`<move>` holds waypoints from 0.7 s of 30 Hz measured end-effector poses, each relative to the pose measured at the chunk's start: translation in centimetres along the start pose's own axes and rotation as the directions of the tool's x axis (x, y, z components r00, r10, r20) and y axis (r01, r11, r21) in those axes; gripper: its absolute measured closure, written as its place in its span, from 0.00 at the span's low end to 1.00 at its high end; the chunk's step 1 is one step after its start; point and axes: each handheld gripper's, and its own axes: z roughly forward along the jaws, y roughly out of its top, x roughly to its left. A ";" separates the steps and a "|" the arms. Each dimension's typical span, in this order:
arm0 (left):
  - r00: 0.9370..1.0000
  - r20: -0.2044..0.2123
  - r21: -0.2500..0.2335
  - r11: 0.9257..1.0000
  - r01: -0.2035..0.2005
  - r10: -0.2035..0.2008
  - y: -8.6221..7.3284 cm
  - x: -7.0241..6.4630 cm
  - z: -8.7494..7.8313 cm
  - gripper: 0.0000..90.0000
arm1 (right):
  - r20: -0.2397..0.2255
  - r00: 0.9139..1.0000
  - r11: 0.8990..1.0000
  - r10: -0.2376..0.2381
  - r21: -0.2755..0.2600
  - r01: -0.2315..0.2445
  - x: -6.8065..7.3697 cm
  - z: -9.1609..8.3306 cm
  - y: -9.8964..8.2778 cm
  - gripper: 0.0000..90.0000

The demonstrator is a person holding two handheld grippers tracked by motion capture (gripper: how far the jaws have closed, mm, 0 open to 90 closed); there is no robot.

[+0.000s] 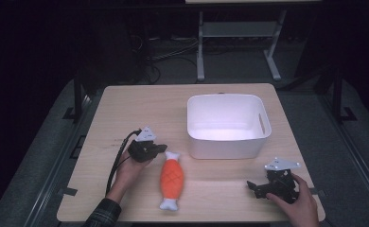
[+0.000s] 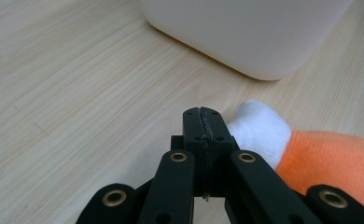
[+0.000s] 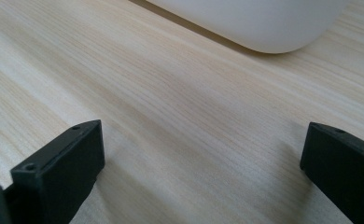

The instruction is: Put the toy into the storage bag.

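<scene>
While both claws are held low over the pale wooden tabletop point(image 1: 126, 109), a white plastic bin point(image 1: 228, 125) is seen standing right of the middle, nearer the far edge, with a slot handle in its right wall. An orange plush toy point(image 1: 171, 179) with white ends is laid lengthwise near the near edge, left of the bin and apart from it. The left claw point(image 1: 162, 148) is kept at the toy's far white end, just beside it; its jaws are pressed together with nothing between them, as the left gripper view point(image 2: 203, 126) shows. The right claw point(image 1: 251, 186) is held near the near right corner, its jaws spread wide over bare wood point(image 3: 203, 149), the bin's rounded corner lying beyond. A metal frame point(image 1: 239, 38) and cables are made out on the dark floor past the far edge. Whether the left claw touches the toy cannot be told.
</scene>
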 end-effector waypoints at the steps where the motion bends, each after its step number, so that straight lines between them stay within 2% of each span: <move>1: 1.000 0.000 0.000 1.000 0.000 0.000 0.0 0.0 0.0 0.99 | 0.000 1.000 1.000 0.000 0.000 0.000 0.0 0.0 0.0 0.00; 11: 0.999 0.032 0.016 1.000 -0.023 0.022 0.3 -0.6 0.8 0.99 | 0.000 1.000 1.000 0.000 0.000 0.000 0.0 0.0 0.0 0.00; 21: 0.995 0.081 0.032 0.998 -0.063 0.060 1.5 -1.7 2.0 0.99 | 0.000 1.000 1.000 0.000 0.000 0.000 0.0 0.0 0.0 0.00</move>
